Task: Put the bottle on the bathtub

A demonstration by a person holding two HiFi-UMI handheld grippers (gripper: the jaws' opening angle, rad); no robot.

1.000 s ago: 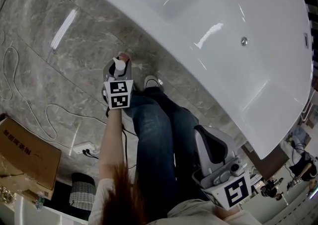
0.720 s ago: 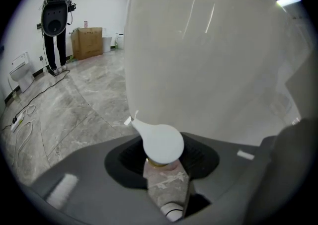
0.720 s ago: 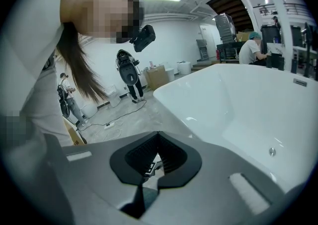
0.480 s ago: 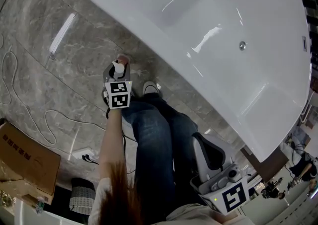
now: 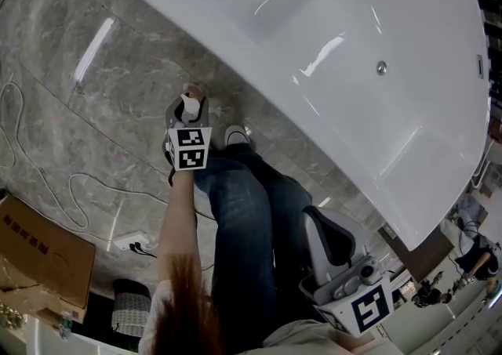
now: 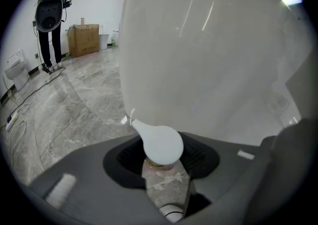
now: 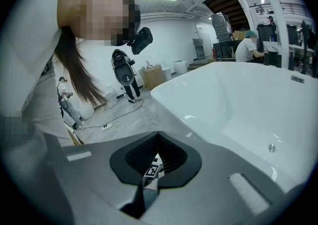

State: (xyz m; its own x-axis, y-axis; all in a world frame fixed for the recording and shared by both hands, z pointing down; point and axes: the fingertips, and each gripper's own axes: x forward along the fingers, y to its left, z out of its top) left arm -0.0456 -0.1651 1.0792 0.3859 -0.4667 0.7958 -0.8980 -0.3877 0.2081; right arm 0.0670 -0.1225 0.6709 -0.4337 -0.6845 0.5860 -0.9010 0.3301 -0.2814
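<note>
Beside the white bathtub [image 5: 369, 118], the right gripper [image 7: 158, 145] is closed on nothing, its jaws together, while the left gripper [image 6: 165, 158], low by the tub's outer wall, has wide-spread jaws that have just been opening around the white-capped bottle [image 6: 158, 142].

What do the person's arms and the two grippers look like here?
Left gripper and right gripper both have grey bodies with ribbed black pads and a white cube carrying black square markers. The left arm is bare below a light short sleeve.
</note>
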